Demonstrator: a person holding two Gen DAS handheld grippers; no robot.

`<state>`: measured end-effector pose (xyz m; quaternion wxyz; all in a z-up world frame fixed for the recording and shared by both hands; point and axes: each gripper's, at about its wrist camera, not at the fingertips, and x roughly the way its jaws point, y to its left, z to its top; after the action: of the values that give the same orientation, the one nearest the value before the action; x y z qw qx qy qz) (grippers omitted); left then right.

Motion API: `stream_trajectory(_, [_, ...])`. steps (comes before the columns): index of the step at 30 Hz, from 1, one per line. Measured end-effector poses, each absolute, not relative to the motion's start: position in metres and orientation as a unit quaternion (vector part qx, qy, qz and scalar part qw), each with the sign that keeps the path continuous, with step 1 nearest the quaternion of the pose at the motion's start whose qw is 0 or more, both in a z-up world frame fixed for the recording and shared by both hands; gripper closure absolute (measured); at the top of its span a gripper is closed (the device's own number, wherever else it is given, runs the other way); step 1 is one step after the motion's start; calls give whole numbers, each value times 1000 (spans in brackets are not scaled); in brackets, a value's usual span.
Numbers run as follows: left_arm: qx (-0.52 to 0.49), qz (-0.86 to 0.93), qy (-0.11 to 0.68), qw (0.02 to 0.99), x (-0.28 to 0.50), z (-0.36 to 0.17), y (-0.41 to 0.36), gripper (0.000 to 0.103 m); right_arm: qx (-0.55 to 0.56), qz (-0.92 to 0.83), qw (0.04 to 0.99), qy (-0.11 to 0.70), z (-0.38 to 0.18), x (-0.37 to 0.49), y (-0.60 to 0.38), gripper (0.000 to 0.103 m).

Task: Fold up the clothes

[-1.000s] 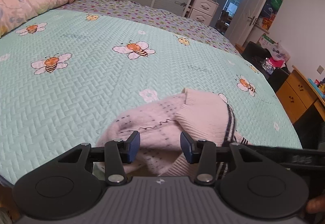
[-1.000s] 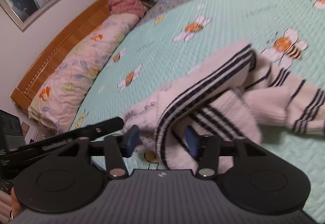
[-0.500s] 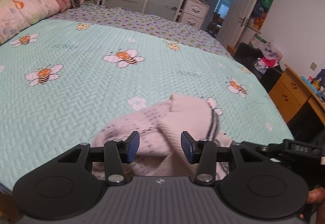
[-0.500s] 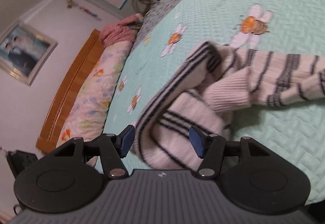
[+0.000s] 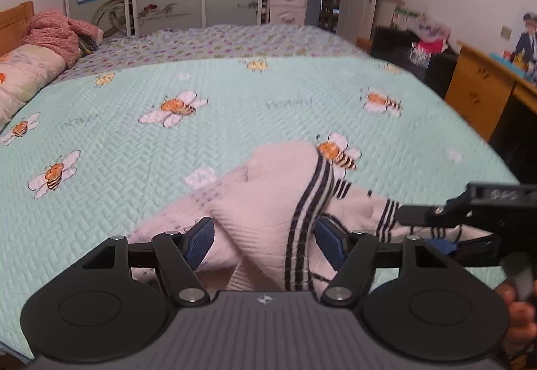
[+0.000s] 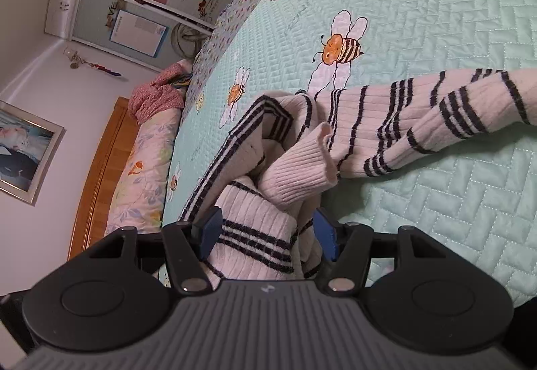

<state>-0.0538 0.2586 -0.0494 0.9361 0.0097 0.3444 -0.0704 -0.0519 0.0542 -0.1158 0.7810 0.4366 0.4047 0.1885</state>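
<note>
The sweater (image 5: 268, 212), pale knit with dark stripes, lies bunched on the bedspread (image 5: 235, 121), directly ahead of and between both sets of tongs. No fold is made; one sleeve (image 6: 436, 121) trails out to the right of the right gripper (image 6: 265, 232), untidy.

Left gripper (image 5: 261, 237): jaws have just been opening, standing wide with knit between them, pads clear of the cloth. Released.

Right gripper: jaws parted around a striped ribbed cuff; whether the pads press on it cannot be told.

Assessment: task at its start. Spreading flat, laying in the sleeves and folding the body all remain.
</note>
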Motion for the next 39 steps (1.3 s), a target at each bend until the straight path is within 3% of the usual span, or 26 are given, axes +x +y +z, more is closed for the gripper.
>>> stream_trajectory(6, [19,-83,351,932,-48,-63,251,37,411,185,793,410,-111,-53,63,41])
stream_trajectory(7, [21,-87,348,933,-48,-64,249,44,402,184,798,410,-110,-53,66,40])
stream_trajectory(8, [24,-83,342,936,-48,-65,249,74,392,182,803,410,-108,-53,68,40])
stream_trajectory(9, [26,-68,341,937,-46,-67,248,92,380,180,809,412,-106,-53,71,40])
stream_trajectory(10, [28,-53,341,938,-44,-68,247,96,370,178,812,415,-106,-53,73,40])
stream_trajectory(26, [-38,34,339,939,-50,-55,312,97,220,104,866,437,-106,-43,81,40])
stream_trajectory(37, [-44,59,359,930,-52,-66,327,96,345,141,808,456,-138,7,109,37])
stream_trajectory(38, [-43,60,362,929,-52,-67,328,96,348,150,805,456,-140,10,116,40])
stream_trajectory(39, [-45,61,363,929,-53,-67,330,96,339,159,811,448,-138,9,122,63])
